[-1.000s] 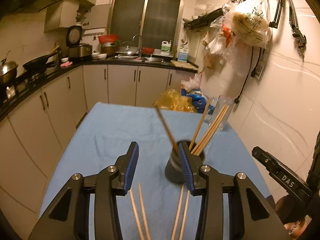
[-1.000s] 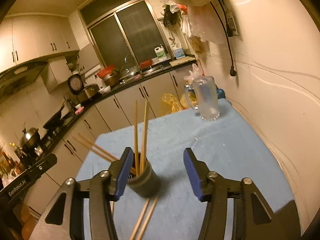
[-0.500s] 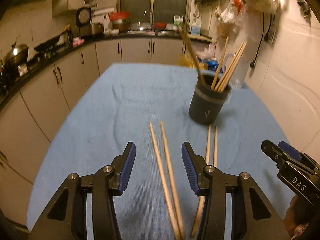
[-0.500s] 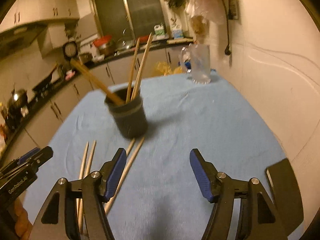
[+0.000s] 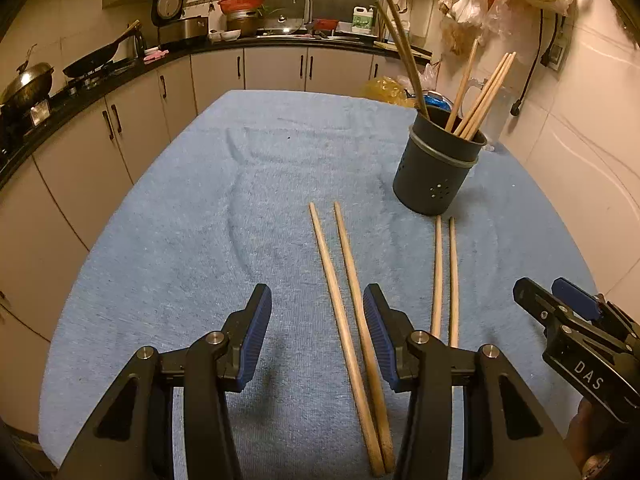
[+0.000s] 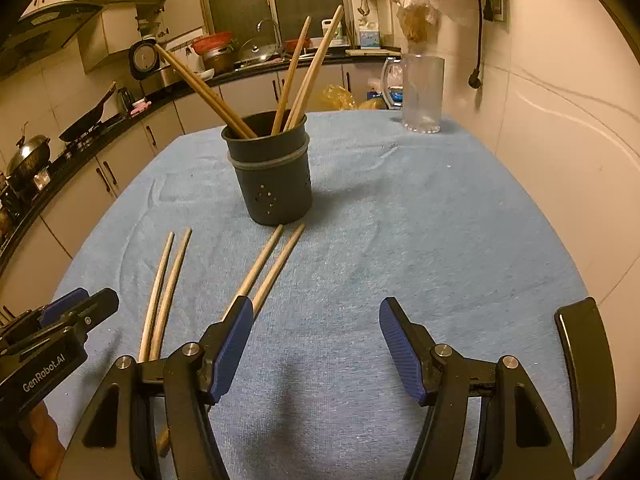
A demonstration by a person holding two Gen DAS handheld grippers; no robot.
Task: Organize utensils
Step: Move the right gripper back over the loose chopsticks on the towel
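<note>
A dark grey utensil cup (image 5: 438, 168) (image 6: 272, 176) stands upright on the blue cloth and holds several wooden chopsticks. Two pairs of chopsticks lie flat in front of it: a left pair (image 5: 348, 280) (image 6: 162, 296) and a right pair (image 5: 444, 276) (image 6: 268, 264). My left gripper (image 5: 316, 336) is open and empty, low over the cloth, with the left pair between its fingers. My right gripper (image 6: 316, 344) is open and empty, to the right of the right pair; it also shows in the left wrist view (image 5: 560, 312).
The table has a blue towel cover (image 6: 400, 220). A clear glass mug (image 6: 422, 92) stands at the far right corner by the tiled wall. Kitchen cabinets and a counter with pans run along the left and back. A black chair back (image 6: 584, 380) is at right.
Both grippers have pulled back from the cup toward the near table edge and dropped lower. The cup, close between the fingers a second ago, now stands farther off. Both stay open.
</note>
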